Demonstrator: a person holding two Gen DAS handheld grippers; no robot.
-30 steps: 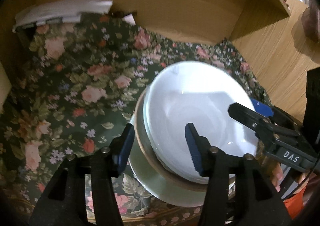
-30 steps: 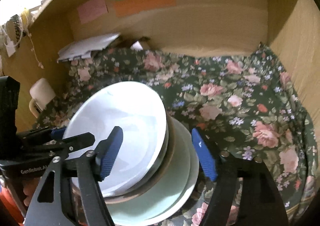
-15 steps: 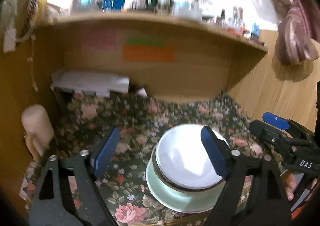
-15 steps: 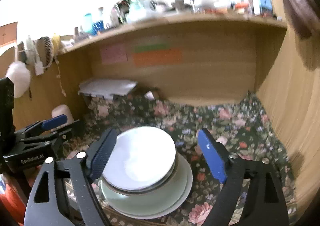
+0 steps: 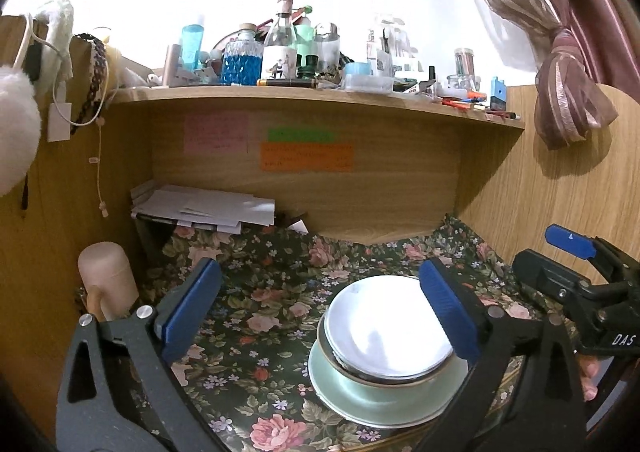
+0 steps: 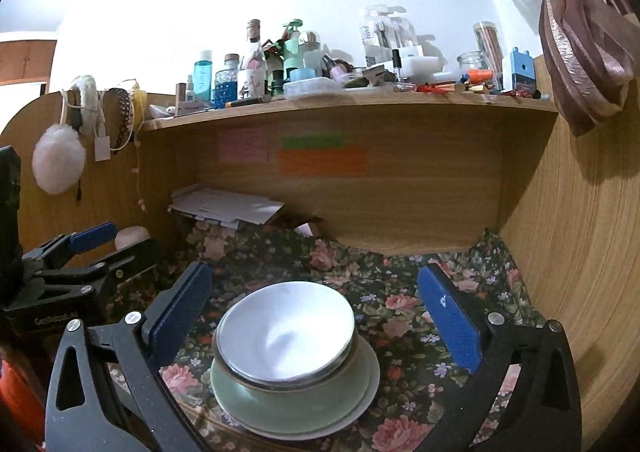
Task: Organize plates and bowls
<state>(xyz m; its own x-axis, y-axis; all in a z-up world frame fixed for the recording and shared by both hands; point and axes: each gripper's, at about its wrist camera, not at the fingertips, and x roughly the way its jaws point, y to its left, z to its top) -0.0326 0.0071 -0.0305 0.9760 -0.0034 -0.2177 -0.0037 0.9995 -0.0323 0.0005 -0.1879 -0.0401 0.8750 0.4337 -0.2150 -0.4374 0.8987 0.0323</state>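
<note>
A white bowl (image 5: 384,324) (image 6: 284,328) sits on top of a stack, nested in a brown-rimmed bowl that rests on a pale green plate (image 5: 360,400) (image 6: 240,396). The stack stands on the floral cloth (image 5: 260,292). My left gripper (image 5: 320,308) hangs back from the stack, its jaws opening wide with nothing pressed between the blue pads. My right gripper (image 6: 316,312) is likewise drawn back, jaws opening and empty. Each gripper shows in the other's view: the right gripper (image 5: 572,264) at the right edge, the left gripper (image 6: 92,248) at the left edge.
A cream mug (image 5: 106,280) stands at the left wall. A pile of white papers (image 5: 204,207) lies at the back left. Overhead, a wooden shelf (image 5: 280,95) is crowded with bottles. A wooden side panel (image 6: 580,252) closes the right.
Both grippers have pulled back and risen from the stack, tilting up toward level, and their jaws have spread wide. The stack of bowls and plate stays on the cloth.
</note>
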